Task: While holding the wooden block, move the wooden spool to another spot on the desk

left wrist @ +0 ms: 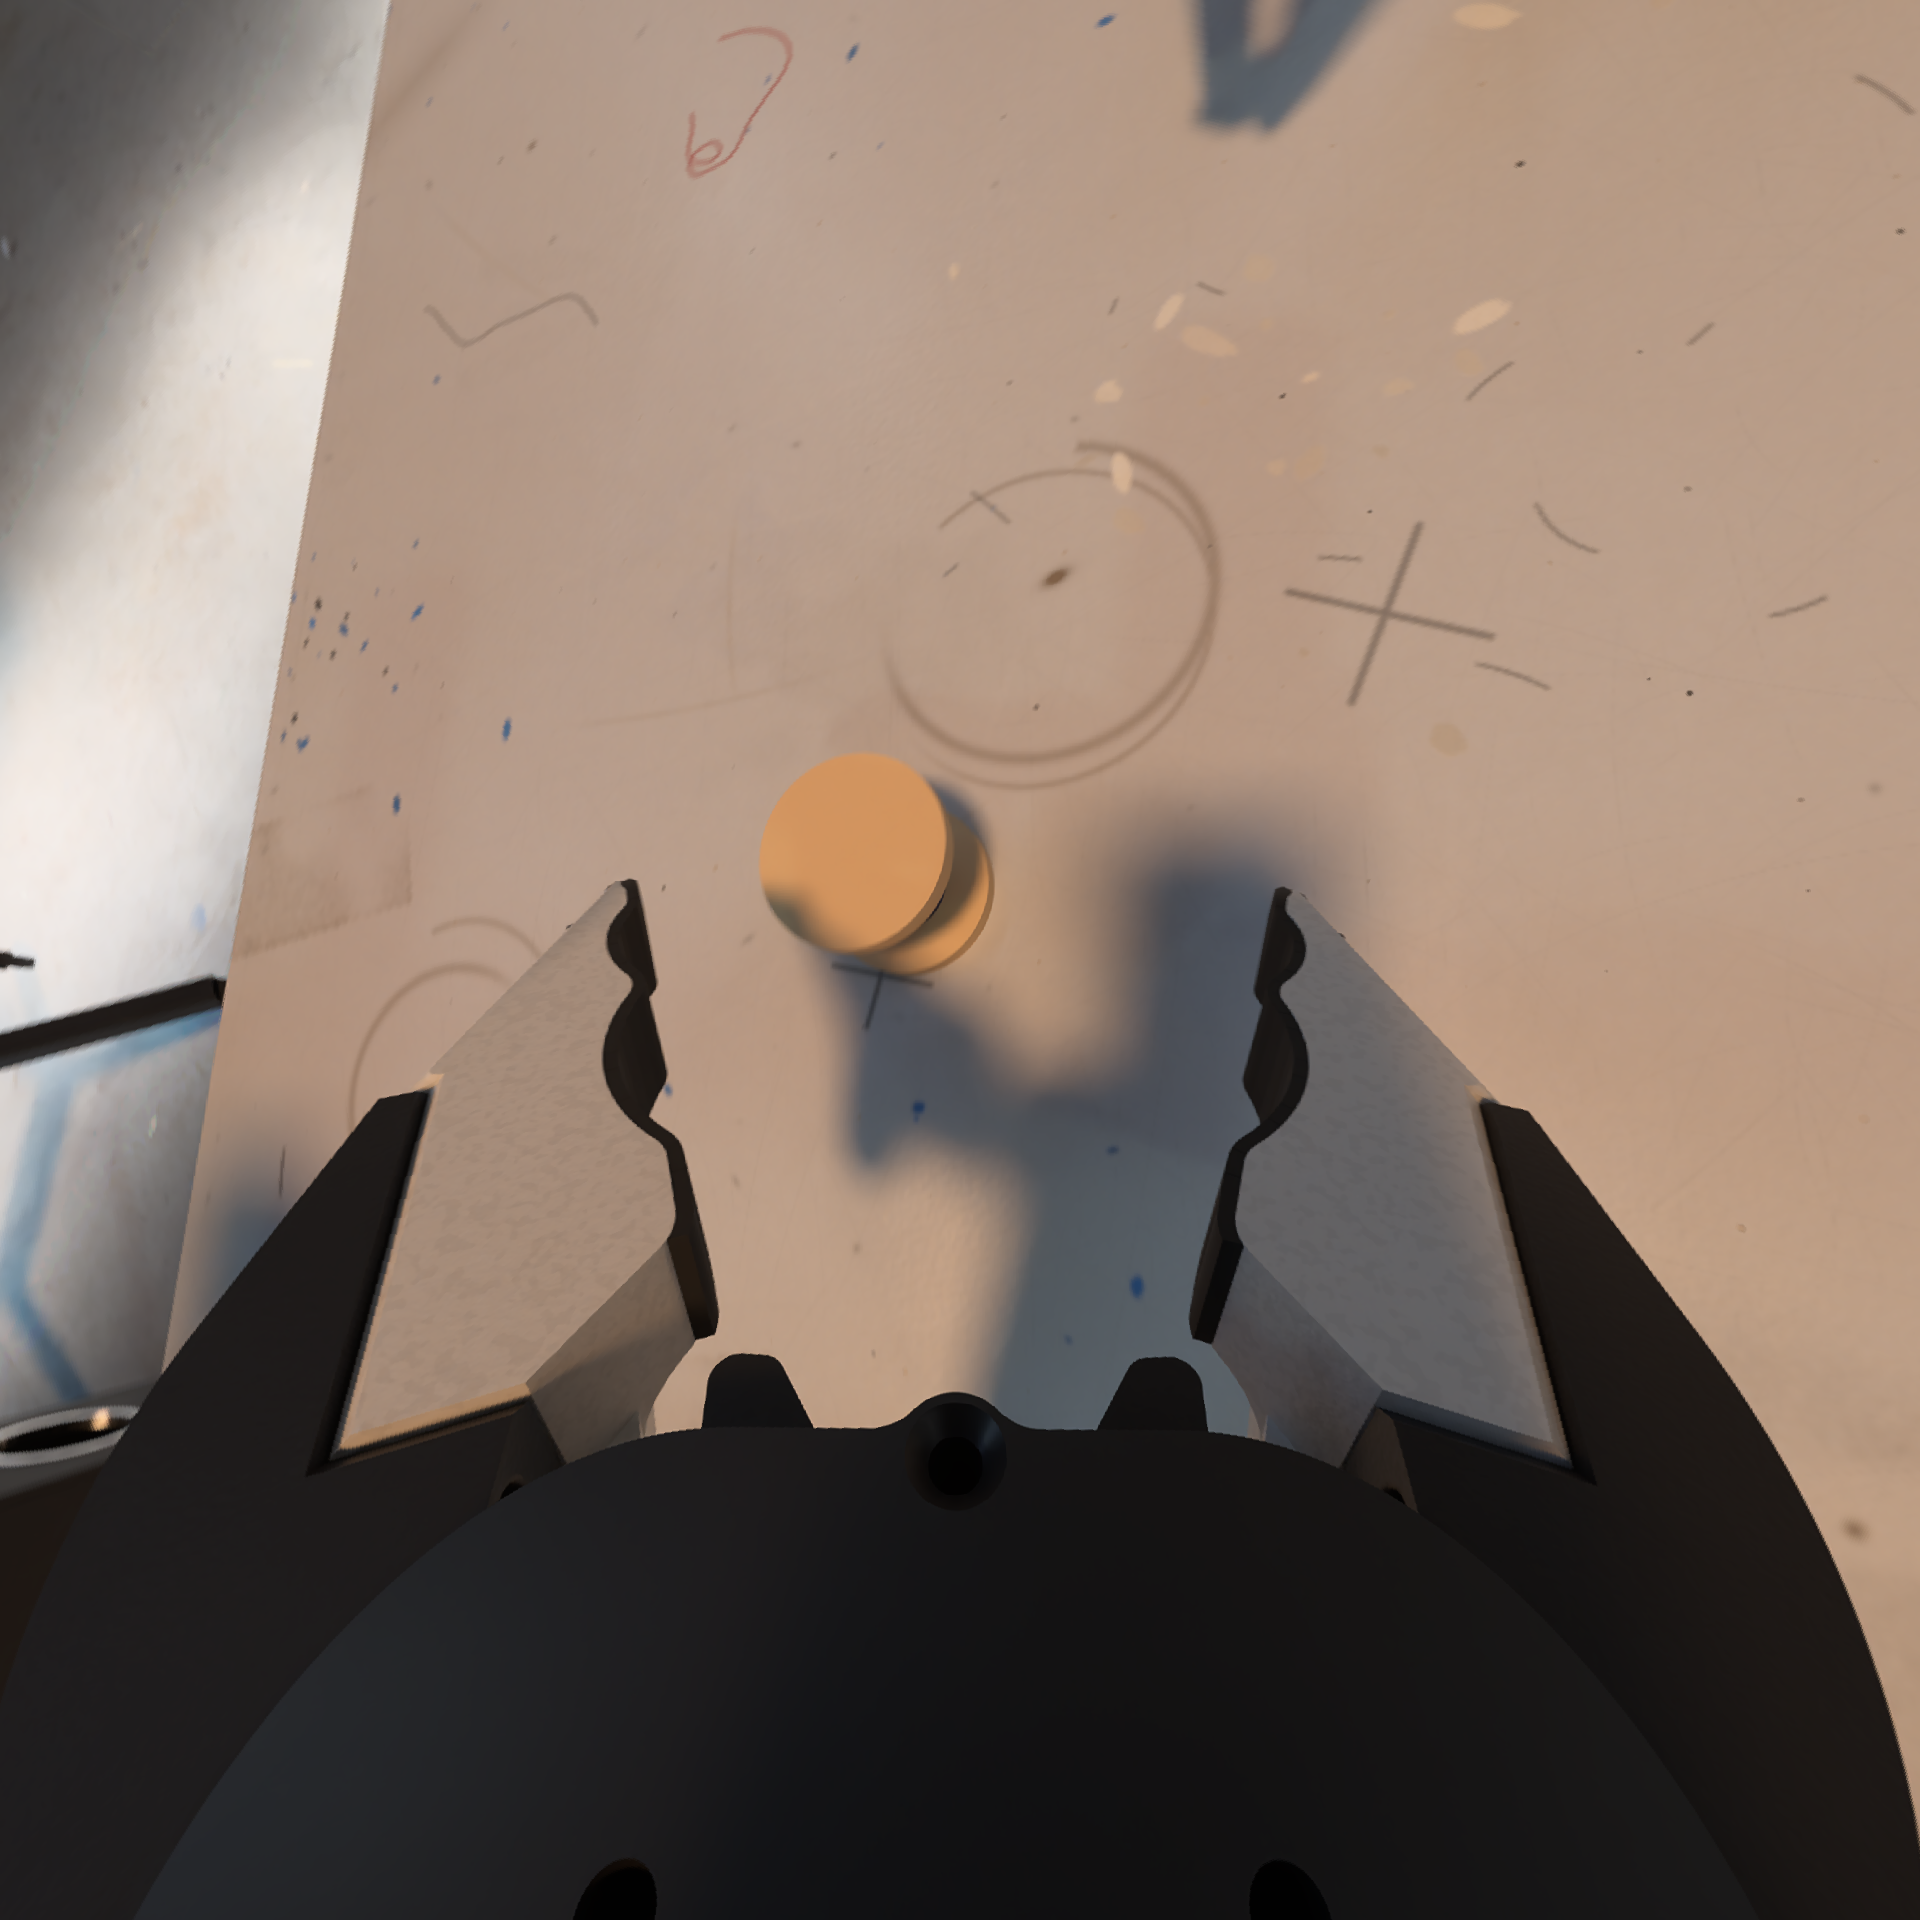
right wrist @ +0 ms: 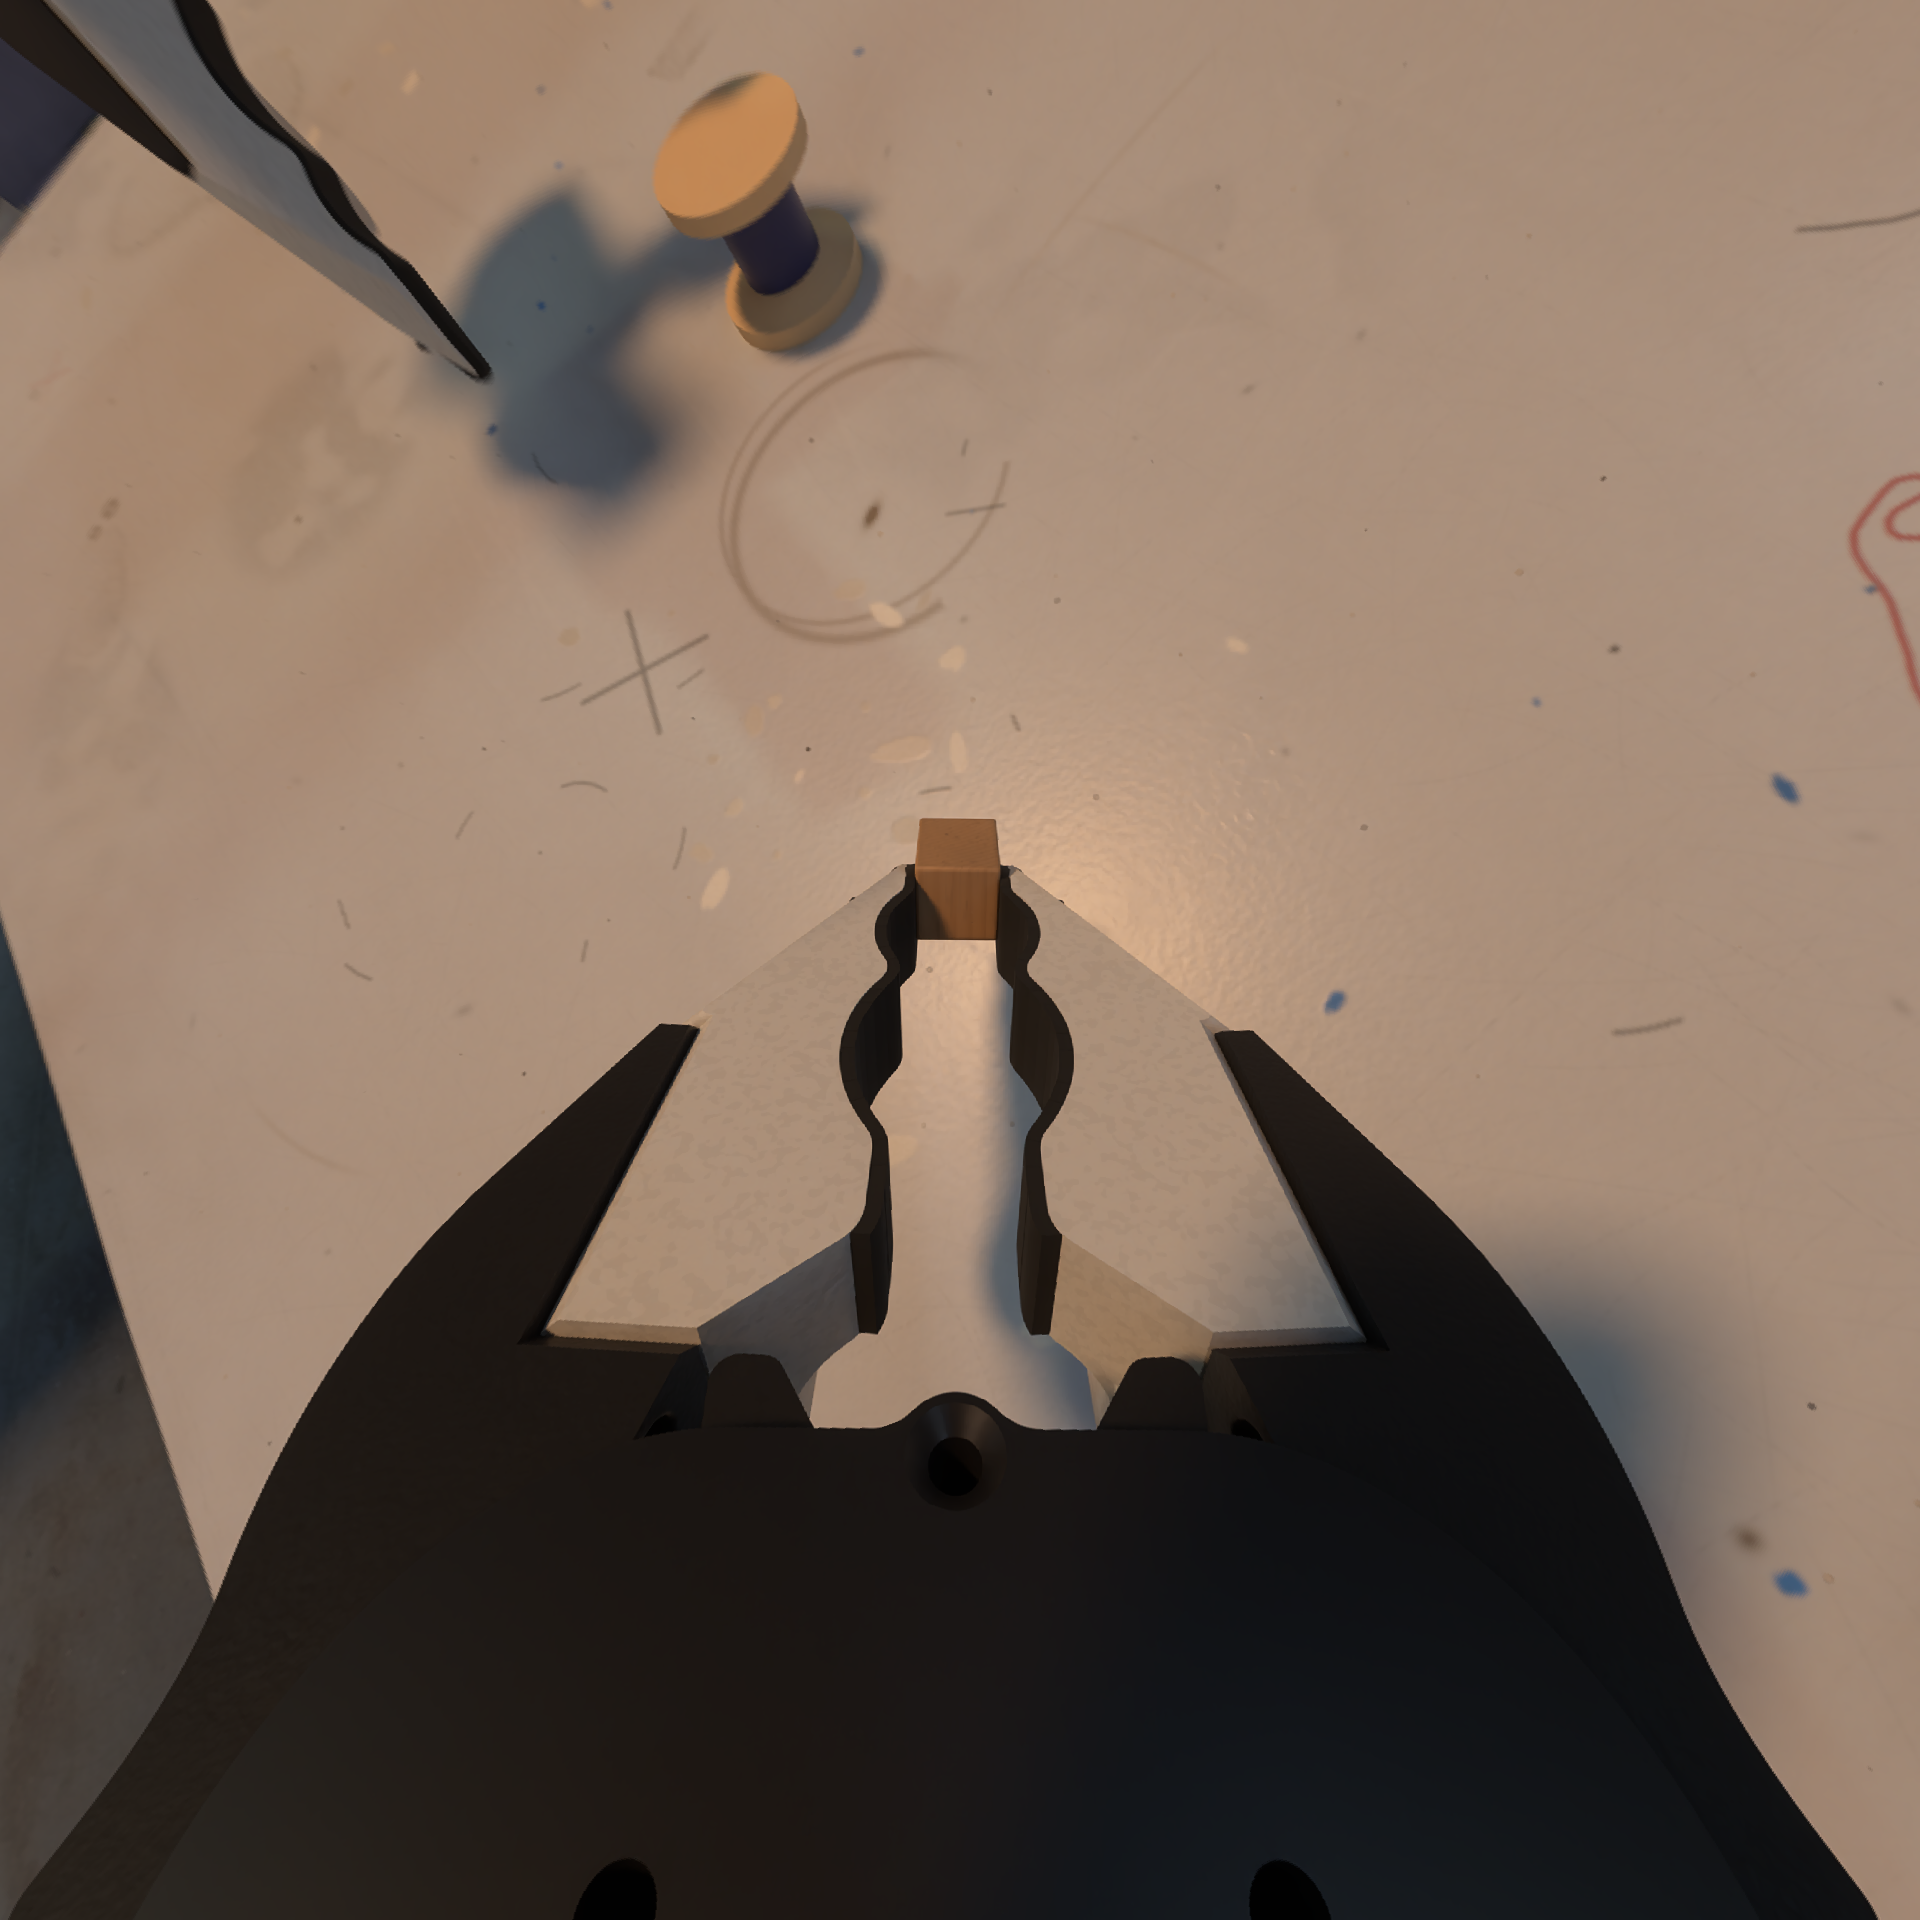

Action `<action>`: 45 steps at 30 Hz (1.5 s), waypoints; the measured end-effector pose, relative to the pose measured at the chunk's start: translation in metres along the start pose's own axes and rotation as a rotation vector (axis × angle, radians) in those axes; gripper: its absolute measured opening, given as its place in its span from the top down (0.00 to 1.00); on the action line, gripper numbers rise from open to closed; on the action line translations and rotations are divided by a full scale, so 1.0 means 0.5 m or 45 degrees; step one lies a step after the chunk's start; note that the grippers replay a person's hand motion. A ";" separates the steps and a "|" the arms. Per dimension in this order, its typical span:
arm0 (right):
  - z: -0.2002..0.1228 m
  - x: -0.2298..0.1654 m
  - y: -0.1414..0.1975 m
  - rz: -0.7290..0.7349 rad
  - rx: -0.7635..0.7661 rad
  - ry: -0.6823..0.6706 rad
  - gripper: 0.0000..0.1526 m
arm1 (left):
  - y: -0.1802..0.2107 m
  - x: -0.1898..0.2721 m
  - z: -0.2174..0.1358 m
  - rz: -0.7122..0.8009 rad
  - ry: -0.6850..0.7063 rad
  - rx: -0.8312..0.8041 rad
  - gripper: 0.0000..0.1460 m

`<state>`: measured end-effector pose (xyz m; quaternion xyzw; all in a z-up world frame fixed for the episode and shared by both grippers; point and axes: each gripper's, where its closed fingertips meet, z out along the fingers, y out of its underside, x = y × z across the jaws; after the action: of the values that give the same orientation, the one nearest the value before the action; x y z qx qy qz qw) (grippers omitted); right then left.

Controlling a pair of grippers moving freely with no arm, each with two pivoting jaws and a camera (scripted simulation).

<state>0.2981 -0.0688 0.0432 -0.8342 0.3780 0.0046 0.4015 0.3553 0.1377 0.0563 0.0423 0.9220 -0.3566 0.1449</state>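
A wooden spool (left wrist: 868, 857) with dark blue thread stands upright on the desk. In the left wrist view I see it from almost straight above, just ahead of my left gripper (left wrist: 956, 894), which is open and empty above the desk. In the right wrist view the spool (right wrist: 753, 208) stands at the top left, with a finger of the left gripper (right wrist: 312, 208) to its left. My right gripper (right wrist: 956, 883) is shut on a small wooden block (right wrist: 956, 878), held at the fingertips above the desk.
The pale desk top (right wrist: 1351, 520) bears pencil circles, crosses, a red scribble (right wrist: 1891, 561) and blue paint specks. Its left edge (left wrist: 312, 623) drops to a grey floor. A dark bar (left wrist: 104, 1018) shows beyond that edge.
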 end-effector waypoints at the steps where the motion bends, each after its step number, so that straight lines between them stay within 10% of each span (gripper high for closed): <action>1: -0.003 -0.003 -0.002 -0.001 0.014 -0.014 0.91 | -0.005 0.004 0.007 0.027 0.010 0.009 0.18; 28: -0.050 -0.013 -0.023 -0.047 0.150 -0.155 0.91 | -0.100 0.039 0.167 -0.249 -0.055 -0.079 0.21; 38: -0.028 -0.099 -0.040 -0.500 -0.038 -0.170 0.91 | -0.029 -0.056 -0.013 -0.327 -0.018 0.067 0.31; 45: 0.062 -0.182 -0.063 -0.743 -0.172 -0.249 0.91 | 0.013 -0.092 0.012 -0.279 0.174 0.122 0.41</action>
<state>0.2620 0.0215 0.0714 -0.9279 0.0811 -0.0057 0.3639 0.4016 0.1396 0.0615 -0.0276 0.9107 -0.4101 0.0397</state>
